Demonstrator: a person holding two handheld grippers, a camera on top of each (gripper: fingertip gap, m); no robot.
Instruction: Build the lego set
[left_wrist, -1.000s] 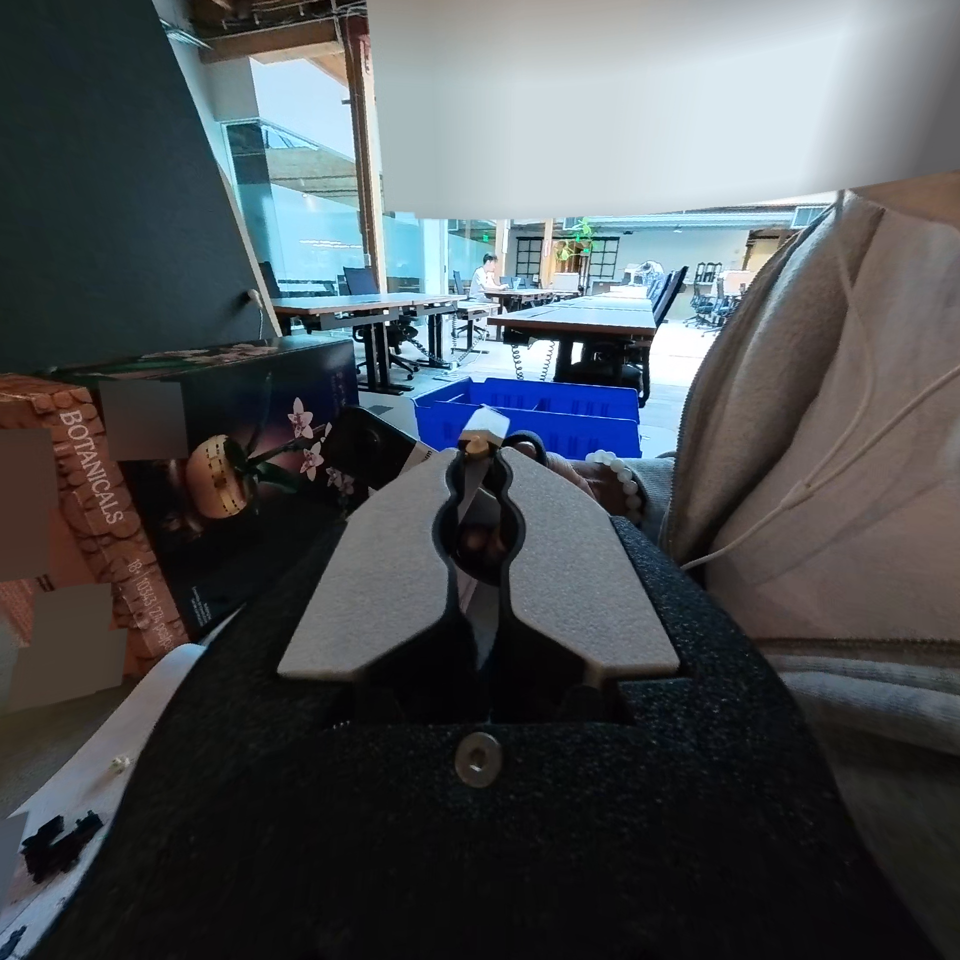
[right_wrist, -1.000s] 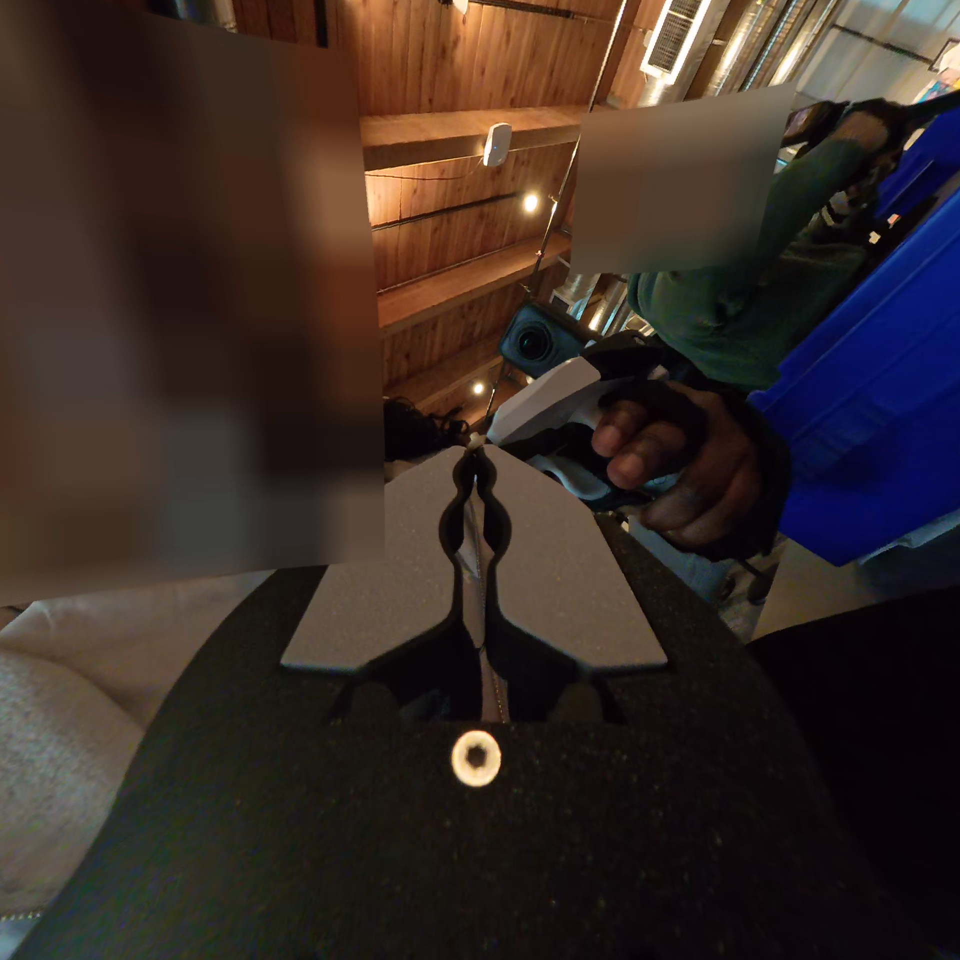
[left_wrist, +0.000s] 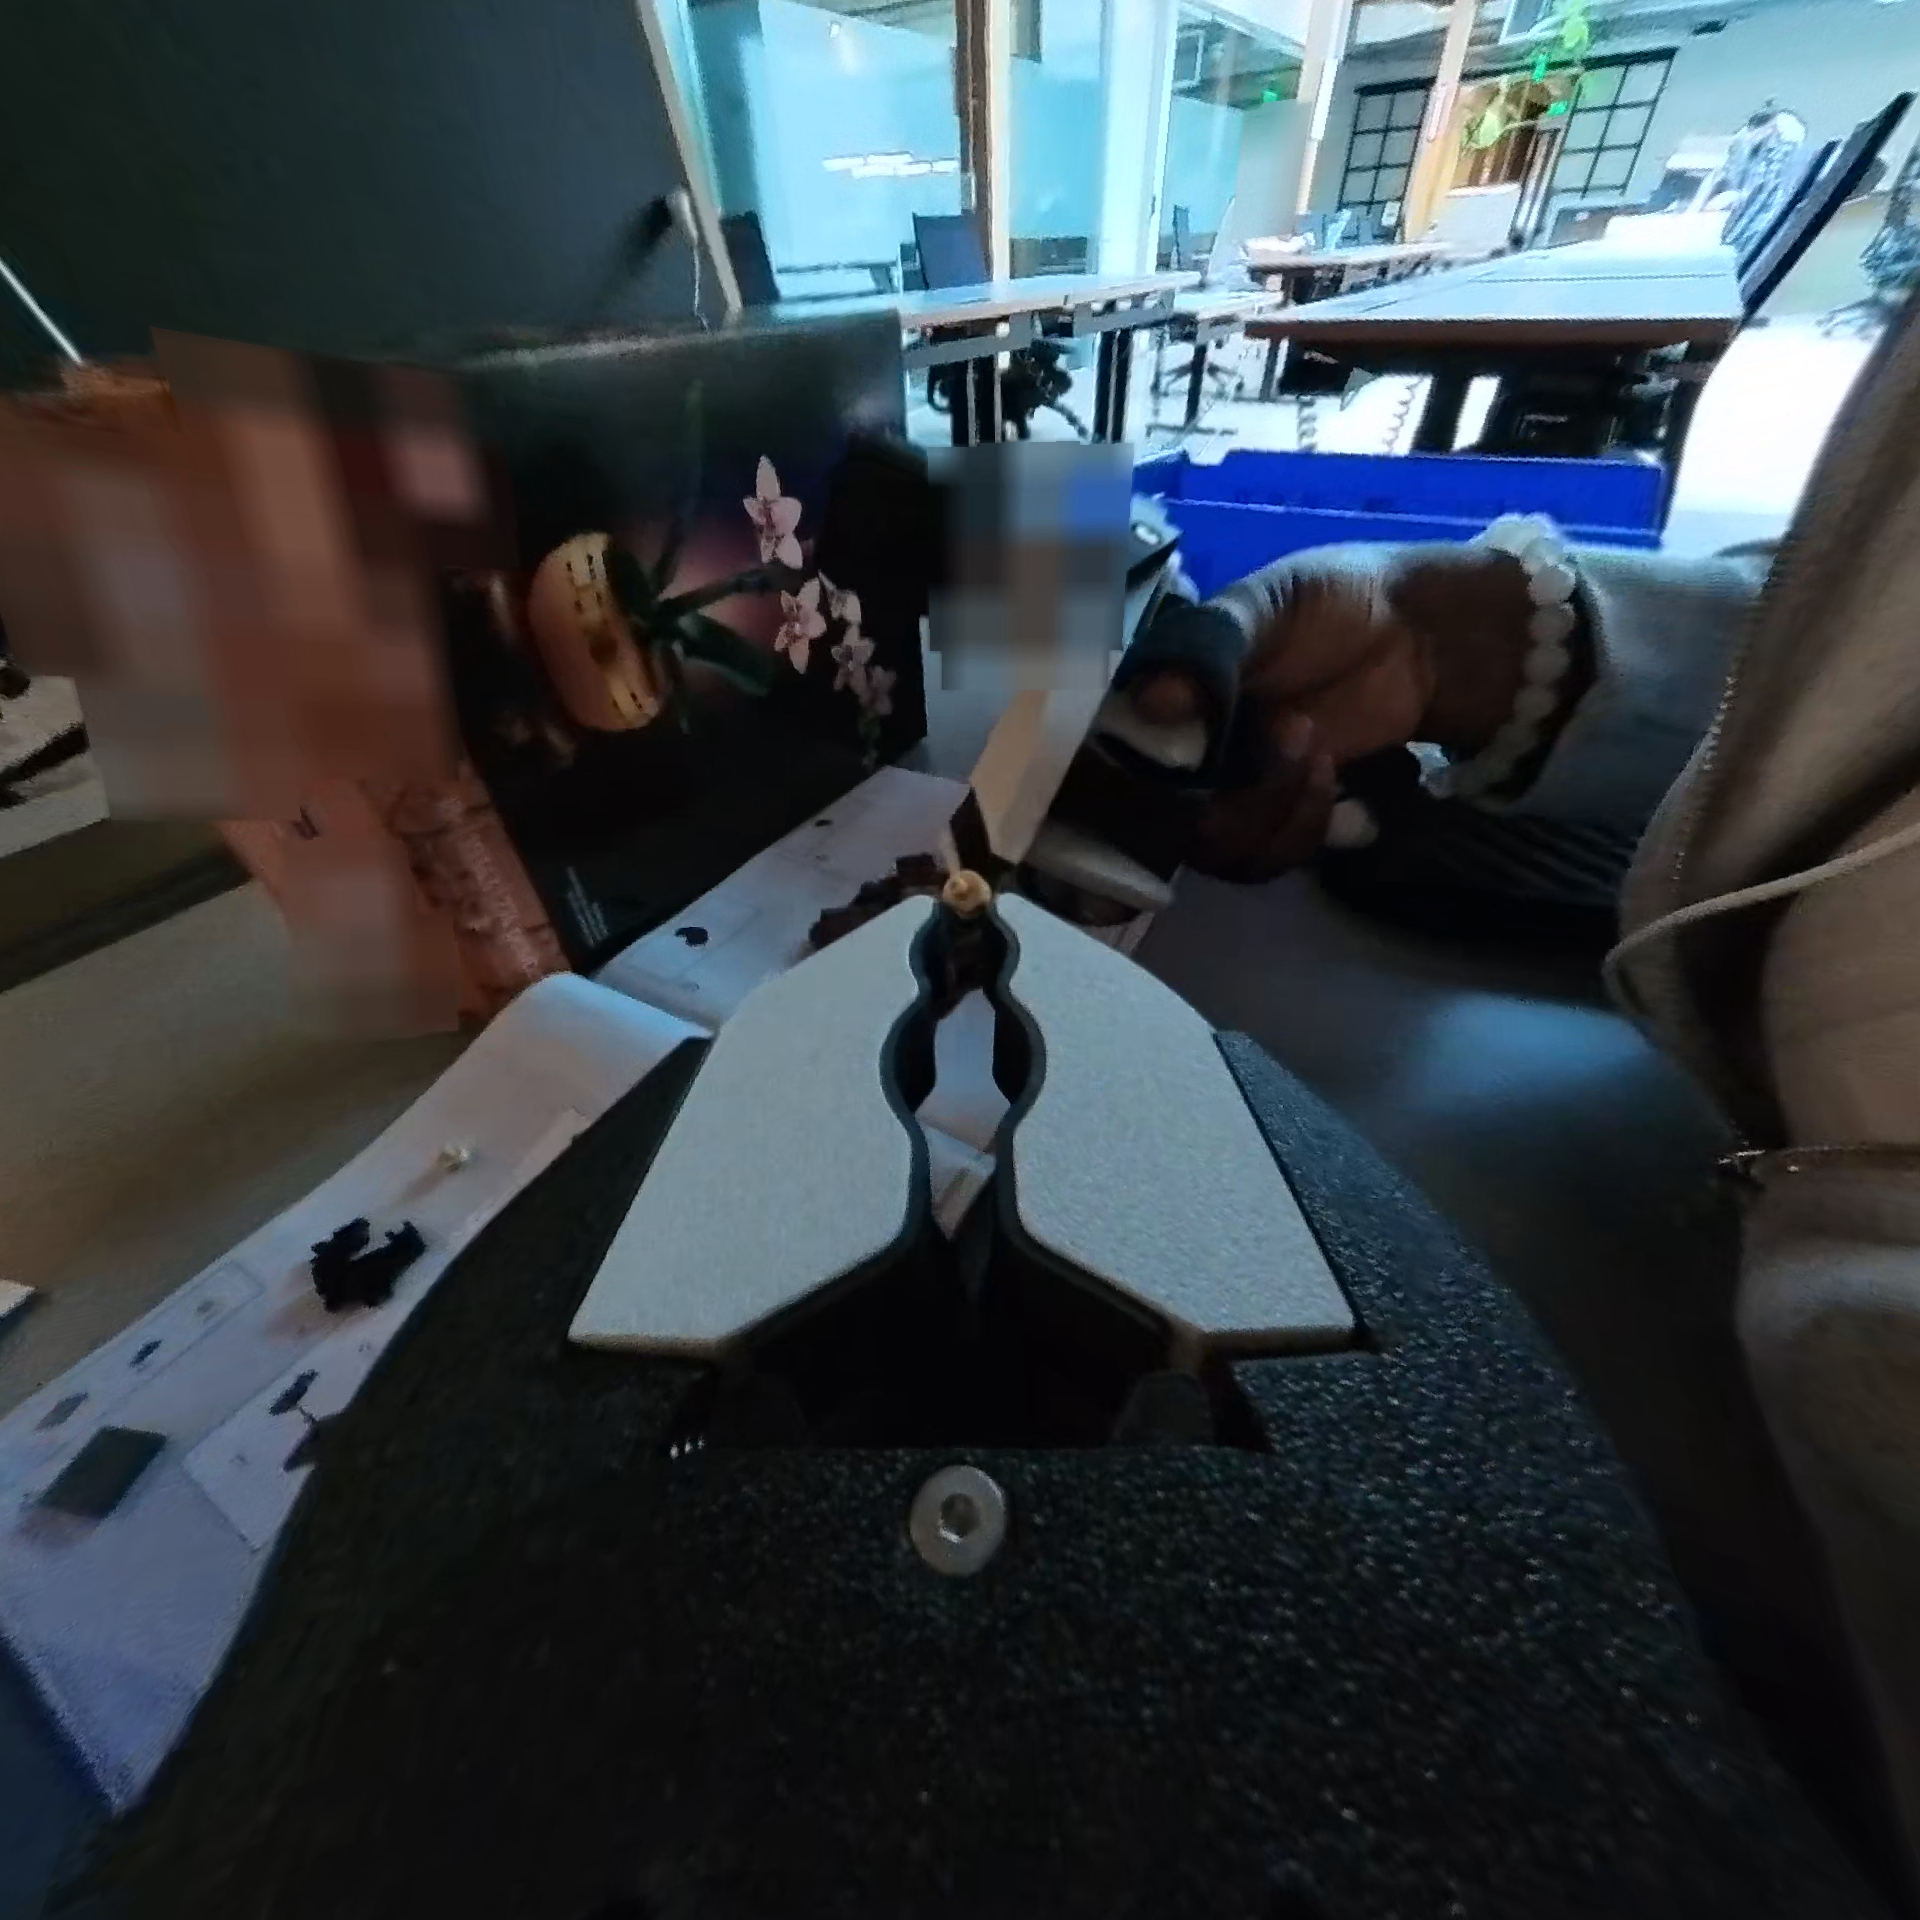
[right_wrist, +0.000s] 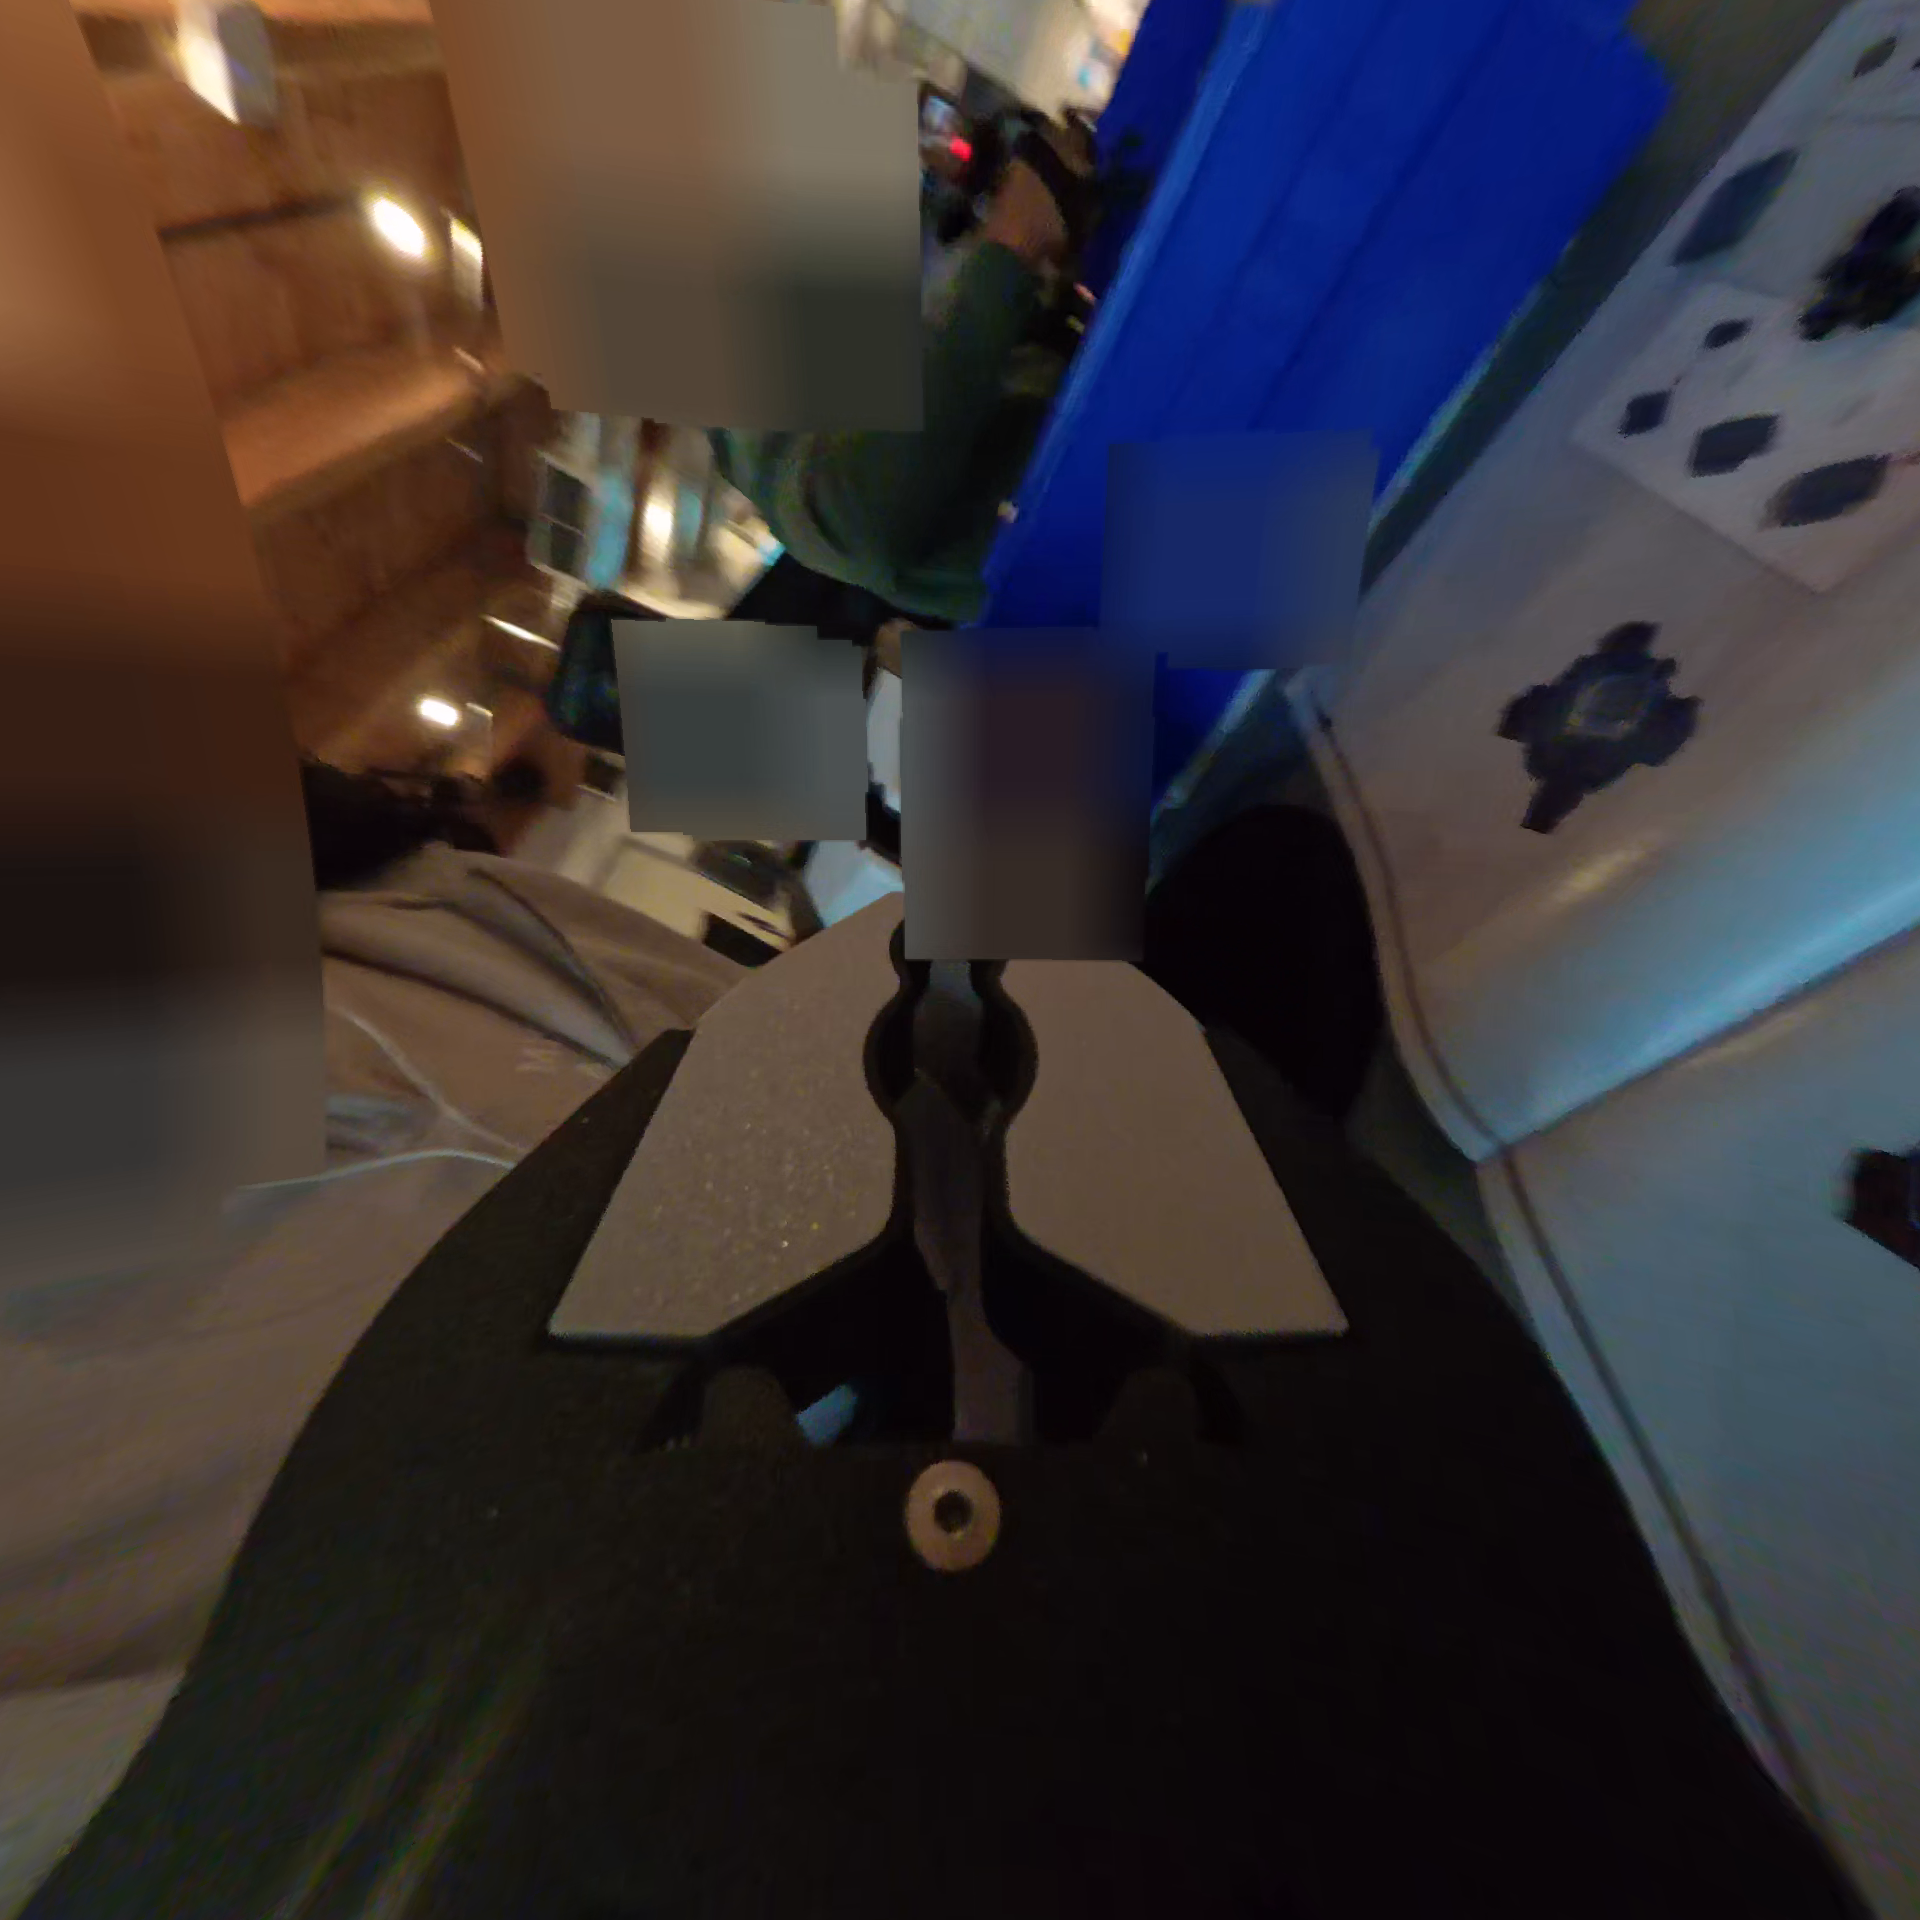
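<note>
My left gripper (left_wrist: 964, 906) is shut on a small tan piece (left_wrist: 964, 889), pinched at the very tips above a white sheet (left_wrist: 883, 821). The right gripper (left_wrist: 977, 836) comes in from the upper right, held by a hand (left_wrist: 1340, 665) with a white bead bracelet (left_wrist: 1538, 665). Its tip sits right at the tan piece. In the right wrist view the right gripper (right_wrist: 951, 982) shows only a narrow slot between its fingers. A blurred patch hides its tips, so I cannot tell what is in them.
A dark box (left_wrist: 675, 644) with an orchid picture stands at the left behind the sheet. Loose dark pieces (left_wrist: 364, 1262) lie on the sheet, also in the right wrist view (right_wrist: 1600, 717). A blue bin (left_wrist: 1403, 499) is behind. A grey hoodie (left_wrist: 1818, 831) is at the right. The tips of both grippers are at nearly the same place.
Both views have swung down toward the white sheet. My left gripper still holds the tan piece, its fingers a little closer together. The right gripper stays at the piece.
</note>
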